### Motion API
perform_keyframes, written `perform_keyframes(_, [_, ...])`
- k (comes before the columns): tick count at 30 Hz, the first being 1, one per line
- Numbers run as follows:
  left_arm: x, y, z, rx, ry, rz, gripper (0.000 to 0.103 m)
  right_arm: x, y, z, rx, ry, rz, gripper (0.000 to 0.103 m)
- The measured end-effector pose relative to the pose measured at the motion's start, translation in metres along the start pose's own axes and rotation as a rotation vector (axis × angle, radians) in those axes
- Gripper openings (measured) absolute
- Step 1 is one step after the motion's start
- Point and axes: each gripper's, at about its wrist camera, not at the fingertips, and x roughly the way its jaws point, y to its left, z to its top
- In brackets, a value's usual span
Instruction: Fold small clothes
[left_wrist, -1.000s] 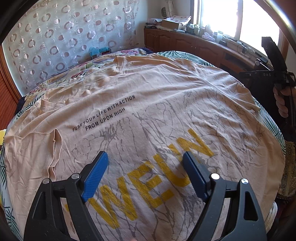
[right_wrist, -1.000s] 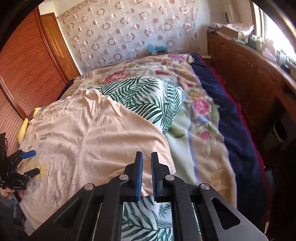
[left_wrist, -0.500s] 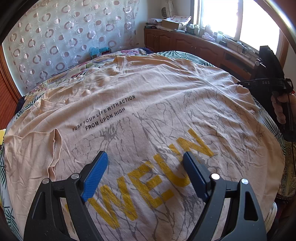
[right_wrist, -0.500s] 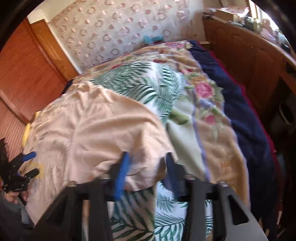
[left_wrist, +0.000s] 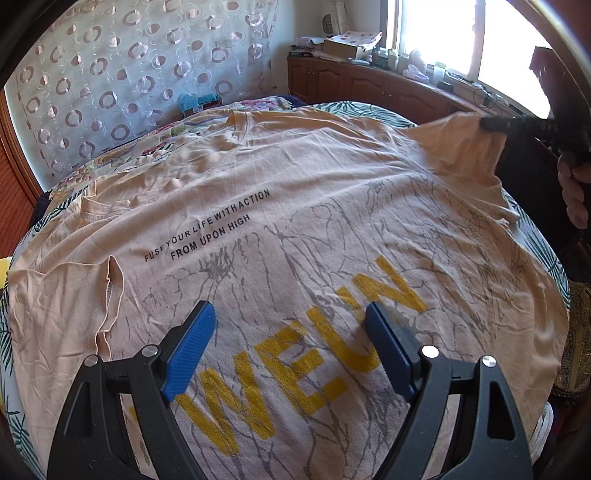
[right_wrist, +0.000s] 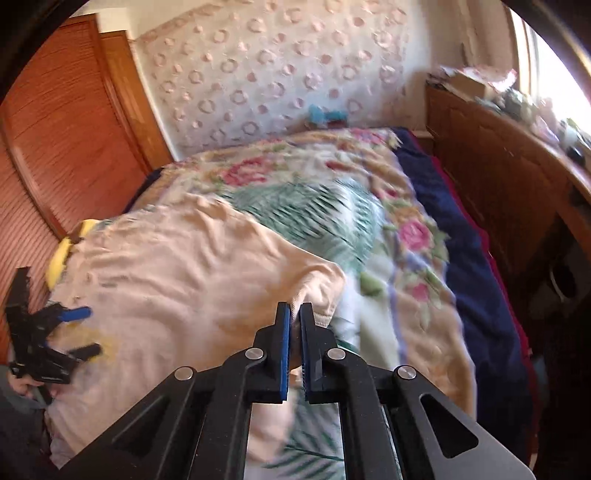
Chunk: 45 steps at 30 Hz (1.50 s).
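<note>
Peach T-shirt (left_wrist: 295, 206) spread flat on bed, over leaf-print quilt (right_wrist: 317, 206). Right gripper (right_wrist: 293, 314) clamped on right sleeve hem, lifted. Left gripper (left_wrist: 291, 325) jaws wide, empty, above yellow lettering. Risk: thin hem slips from pads; body unpinned, whole shirt drags. Left sleeve (left_wrist: 55, 306) bunched. Wooden cabinet (right_wrist: 498, 166) right, clear.

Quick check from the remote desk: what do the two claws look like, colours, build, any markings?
Both match: the left claw and right claw have black angular plastic arms with triangular cut-outs and round silver pivot screws. Each finger carries a flat, ribbed blue pad. No markings or cables are readable on either in these views. No sleeve shows.
</note>
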Motion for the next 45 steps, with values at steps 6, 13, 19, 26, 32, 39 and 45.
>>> perform_keyframes(6, [0.000,0.000,0.000,0.000,0.000,0.000,0.084,-0.008,0.079,0.021,-0.108,-0.065,0.154,0.005])
perform_keyframes(13, [0.000,0.000,0.000,0.000,0.000,0.000,0.084,0.023,0.122,0.021,-0.178,-0.027,0.196,0.045])
perform_keyframes(19, [0.000,0.000,0.000,0.000,0.000,0.000,0.084,0.037,0.103,0.020,-0.144,0.023,0.116,0.046])
perform_keyframes(26, [0.000,0.000,0.000,0.000,0.000,0.001,0.084,0.046,0.068,-0.007,-0.084,0.116,0.019,0.046])
perform_keyframes(32, [-0.006,0.003,-0.001,-0.013,-0.002,-0.006,0.084,0.059,0.076,-0.018,-0.076,0.161,0.054,0.046])
perform_keyframes(39, [-0.027,0.008,0.000,-0.045,-0.055,-0.037,0.084,0.078,0.081,-0.019,-0.090,0.178,0.080,0.029])
perform_keyframes(45, [-0.027,0.013,-0.002,-0.063,-0.049,-0.038,0.084,0.068,0.100,-0.026,-0.135,0.158,0.138,0.020])
